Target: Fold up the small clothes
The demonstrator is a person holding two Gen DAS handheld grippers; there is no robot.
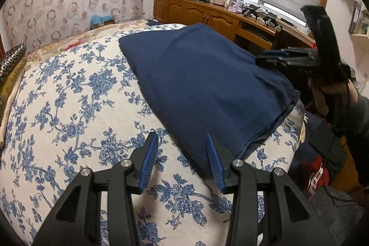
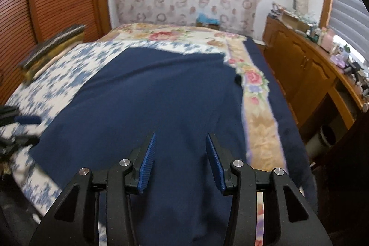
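**A:** What is on the bed, and where?

**B:** A navy garment point(image 1: 203, 89) lies flat on a bedspread printed with blue flowers point(image 1: 69, 107). It already looks doubled over: along its near right edge, layers of cloth sit stacked on each other. In the right wrist view the same navy cloth point(image 2: 161, 96) fills the middle of the frame, and its far edge lies against a strip of pink and gold floral fabric point(image 2: 256, 93).

**A:** What are the two tongs doing?

**B:** The left gripper point(image 1: 182, 146) stands partly open and holds nothing. Its right finger lies over the near corner of the garment and its left finger over the bare bedspread. I cannot tell whether either tip touches the cloth. The right gripper point(image 2: 181, 149) is also partly open with nothing between its blue pads point(image 2: 147, 165). It hangs over the middle of the garment. From the left wrist view, the right gripper point(image 1: 272, 57) shows at the garment's far right side, held by a person's hand point(image 1: 327, 89).

**A:** Which step does this seem to be?

**B:** My judgement is that it falls between folds. One fold appears laid, and neither tool grips anything.

**A:** What does the next move call for?

**B:** Probably each gripper needs to pinch an edge or corner, taking all layers together. Then both should lift and carry the cloth across evenly, so the stack does not slide apart.
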